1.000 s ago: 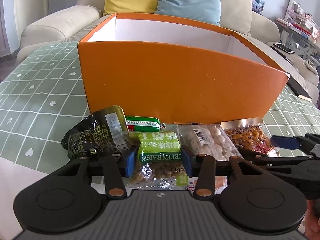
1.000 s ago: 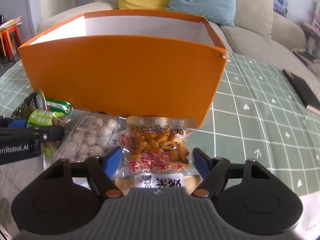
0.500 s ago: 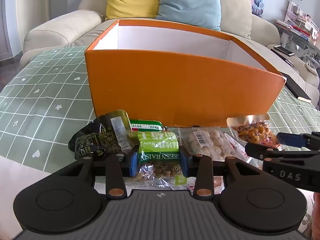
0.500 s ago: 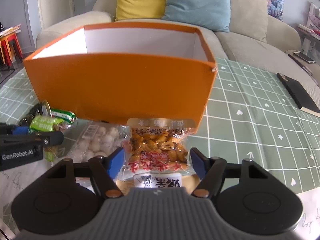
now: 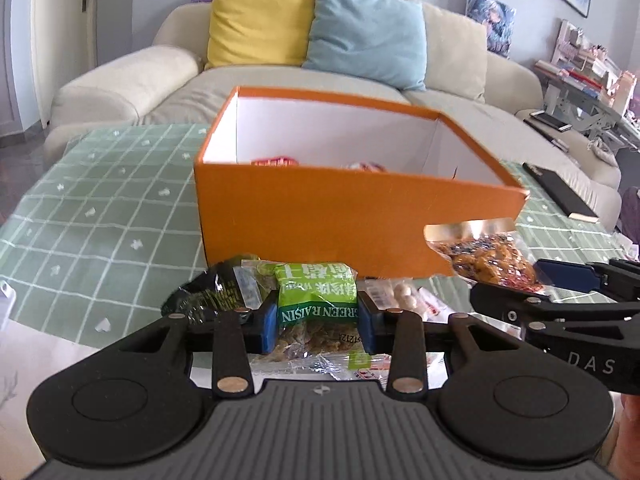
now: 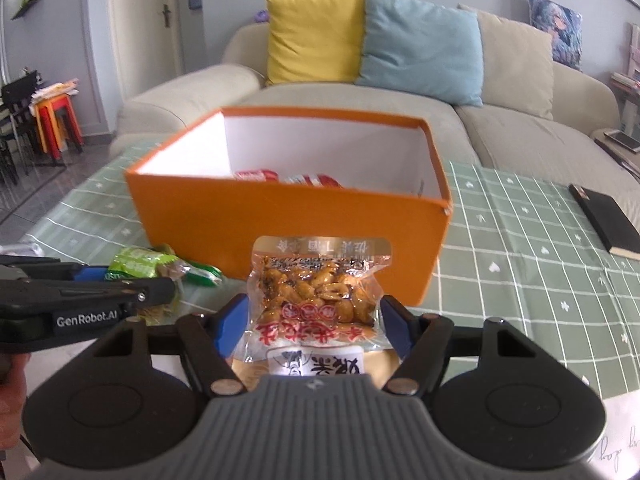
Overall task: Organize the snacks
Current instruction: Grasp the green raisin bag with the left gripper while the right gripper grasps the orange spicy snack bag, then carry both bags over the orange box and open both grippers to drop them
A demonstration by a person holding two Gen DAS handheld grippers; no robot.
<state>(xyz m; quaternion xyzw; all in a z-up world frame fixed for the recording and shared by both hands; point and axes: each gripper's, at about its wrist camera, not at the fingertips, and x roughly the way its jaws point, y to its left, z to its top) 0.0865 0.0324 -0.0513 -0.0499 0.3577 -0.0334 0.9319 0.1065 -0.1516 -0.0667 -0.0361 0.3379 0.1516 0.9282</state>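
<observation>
Before box [image 5: 320,216] | left gripper [image 5: 317,325] clamped on raisins [image 5: 316,300] | right gripper [image 6: 314,322] clamped on peanuts [image 6: 316,292] | risk: packs snagging box rim if carried too low, slipping from pads

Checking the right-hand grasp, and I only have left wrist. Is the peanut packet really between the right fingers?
Observer: Yes. Right wrist shows the right gripper with its fingers pressed on both side edges of the peanut packet, holding it upright.
Operator: What's in the box? I only see red scraps over the wall.
Observer: Two red-and-white packets sit side by side inside the orange box.
Operator: Anything hidden behind my raisin packet?
Observer: A green tube-shaped snack lies on the tablecloth by the box's front wall.
</observation>
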